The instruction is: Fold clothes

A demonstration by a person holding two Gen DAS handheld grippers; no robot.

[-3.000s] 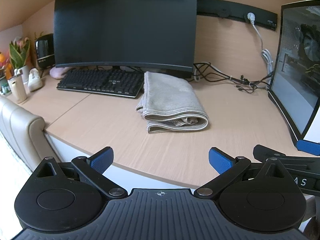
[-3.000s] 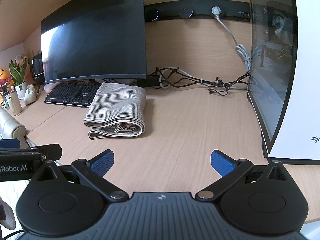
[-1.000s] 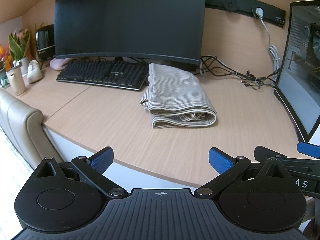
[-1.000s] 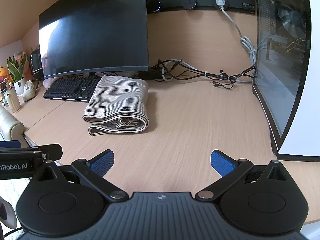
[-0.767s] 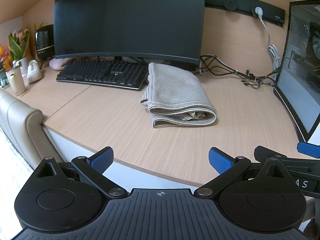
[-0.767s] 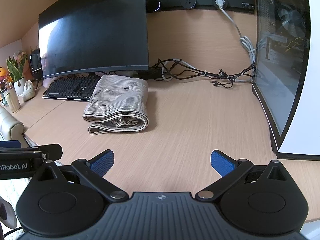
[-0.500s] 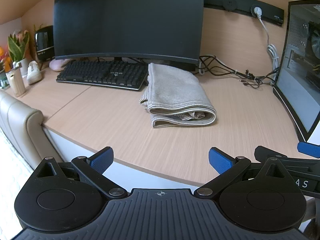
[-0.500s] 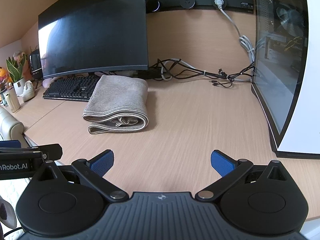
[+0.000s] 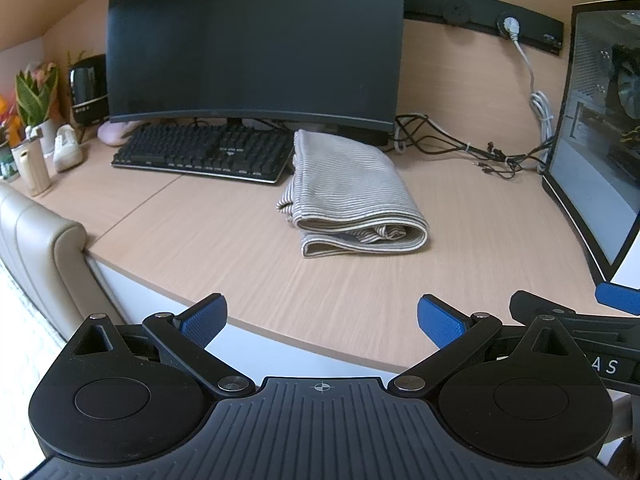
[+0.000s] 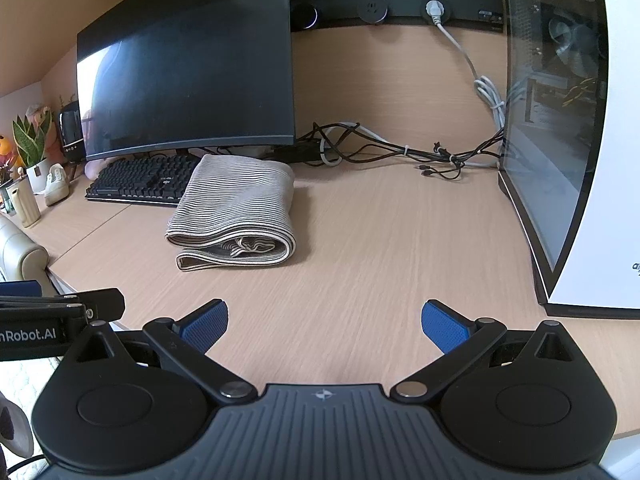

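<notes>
A grey-and-white striped garment [image 9: 352, 196] lies folded into a thick rectangular bundle on the wooden desk [image 9: 360, 292], its rolled edge facing me. It also shows in the right wrist view [image 10: 236, 212]. My left gripper [image 9: 320, 320] is open and empty, held at the desk's front edge, well short of the garment. My right gripper [image 10: 324, 324] is open and empty above the desk, to the right of the left one and apart from the garment.
A black monitor [image 9: 256, 48] and keyboard [image 9: 204, 152] stand behind the garment. A glass-sided PC case [image 10: 568, 128] stands at the right, with tangled cables [image 10: 400, 148] along the back wall. A beige chair back [image 9: 40, 248] and small plants [image 9: 36, 100] are at the left.
Both grippers stay open and nearly still; the views drift only slightly. The folded garment has not moved.
</notes>
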